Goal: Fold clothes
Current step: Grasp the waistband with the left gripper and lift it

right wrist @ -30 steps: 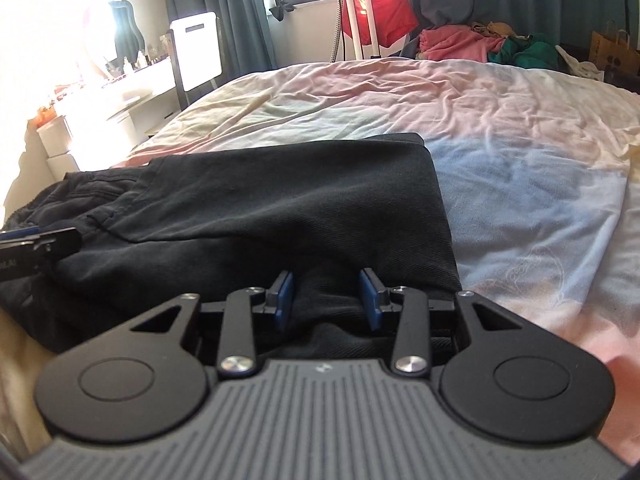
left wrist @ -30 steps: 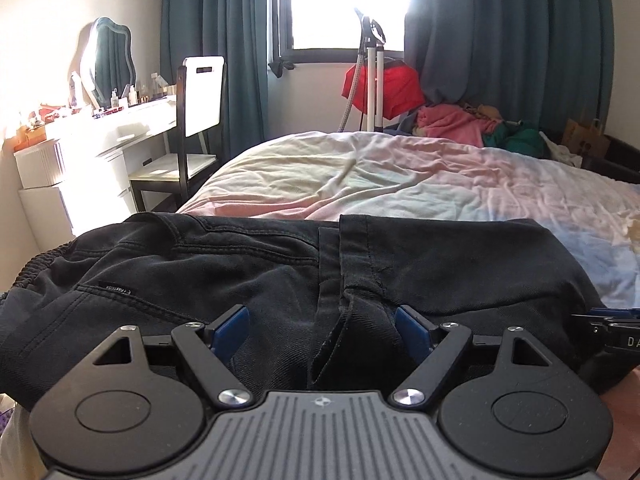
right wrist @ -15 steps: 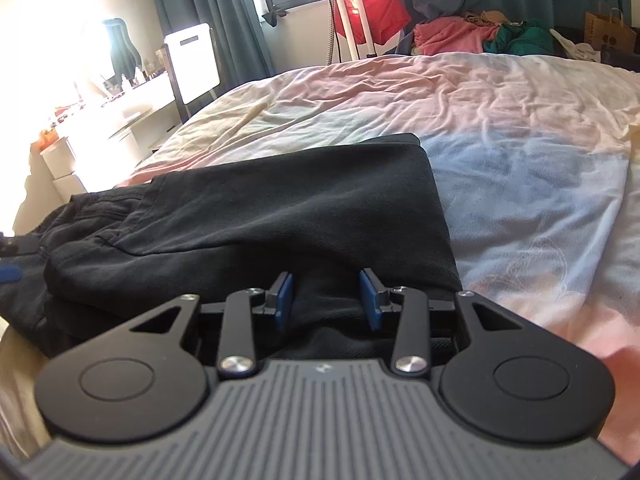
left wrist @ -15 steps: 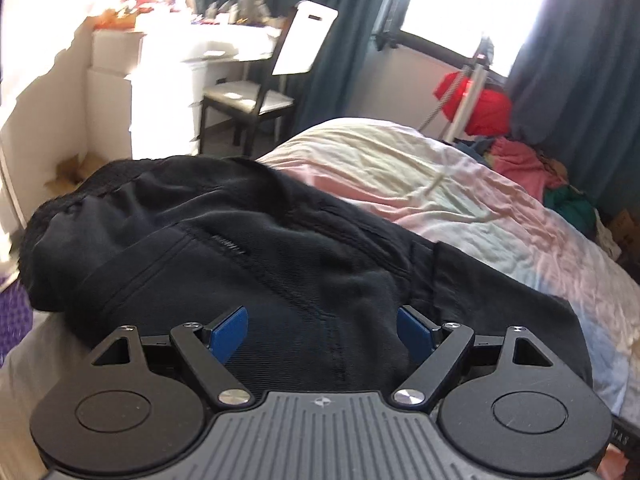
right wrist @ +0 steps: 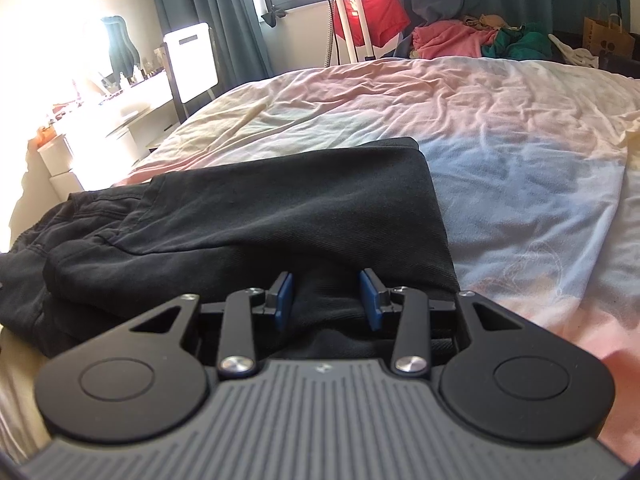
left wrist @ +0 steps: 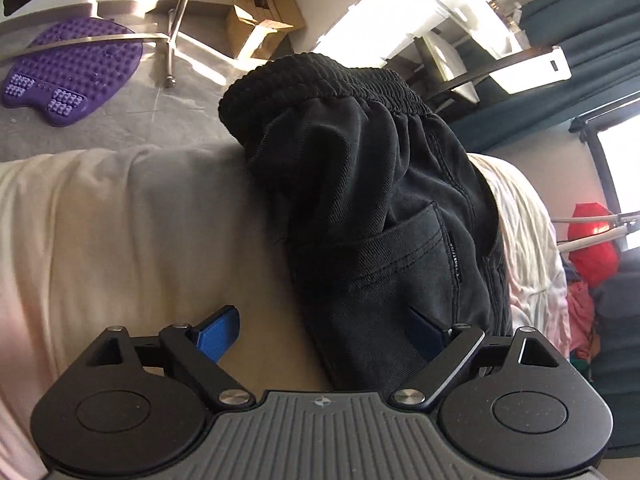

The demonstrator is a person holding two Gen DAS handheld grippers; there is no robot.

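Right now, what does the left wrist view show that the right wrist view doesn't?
Only the left wrist view: the trousers' elastic waistband hanging past the bed's edge, a back pocket, and the floor with a purple mat and a cardboard box. The left gripper, whose jaws have just been opening, stands wide with its right pad over the cloth and presses nothing.

Only the right wrist view: the folded leg end, the sheet beyond, and the right gripper with cloth between its pads.

Both: the black trousers on the bed and the red garment by the window.

A rumpled pastel bed (right wrist: pixel 500 128) carries folded black trousers (right wrist: pixel 280 208), their waistband (left wrist: pixel 320 76) overhanging its edge.
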